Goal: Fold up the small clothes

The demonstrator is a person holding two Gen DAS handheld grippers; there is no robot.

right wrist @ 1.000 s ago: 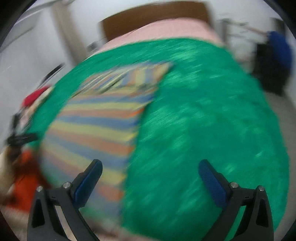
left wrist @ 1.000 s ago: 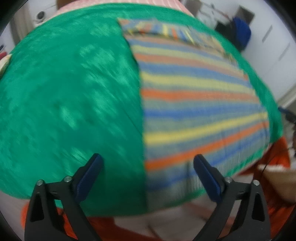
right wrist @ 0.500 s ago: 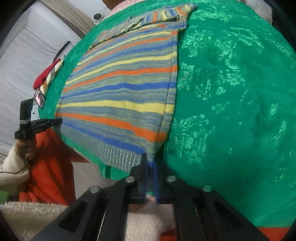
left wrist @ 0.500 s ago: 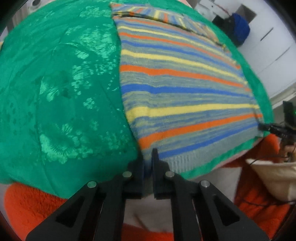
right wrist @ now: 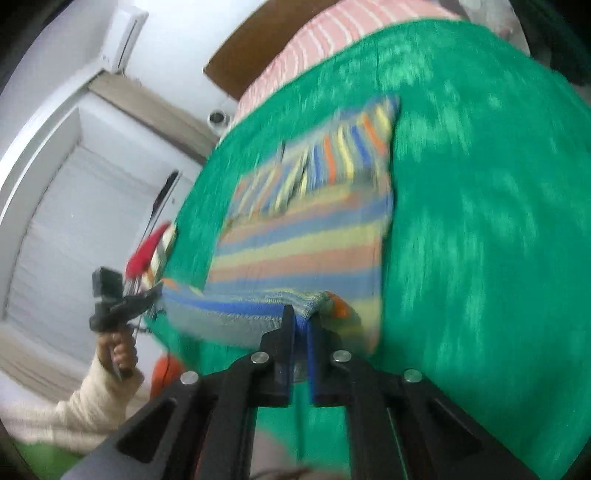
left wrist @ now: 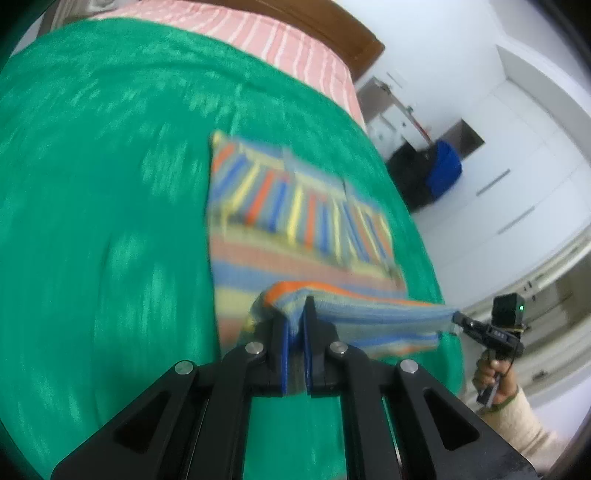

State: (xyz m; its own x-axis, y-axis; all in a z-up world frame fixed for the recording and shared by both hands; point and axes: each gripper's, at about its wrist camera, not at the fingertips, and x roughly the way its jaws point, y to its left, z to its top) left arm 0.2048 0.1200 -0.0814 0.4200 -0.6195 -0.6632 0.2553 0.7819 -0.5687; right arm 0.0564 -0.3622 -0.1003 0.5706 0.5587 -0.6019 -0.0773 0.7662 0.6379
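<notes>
Sweater (left wrist: 295, 229) on bedspread (left wrist: 110, 221)

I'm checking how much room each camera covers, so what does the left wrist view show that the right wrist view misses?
Only the left wrist view shows the blue bag by the white cupboards. Only the right wrist view shows the air conditioner and the red item at the bed's edge. Both show the striped sweater, its hem lifted off the green bedspread, with the left gripper and right gripper each shut on a hem corner.
</notes>
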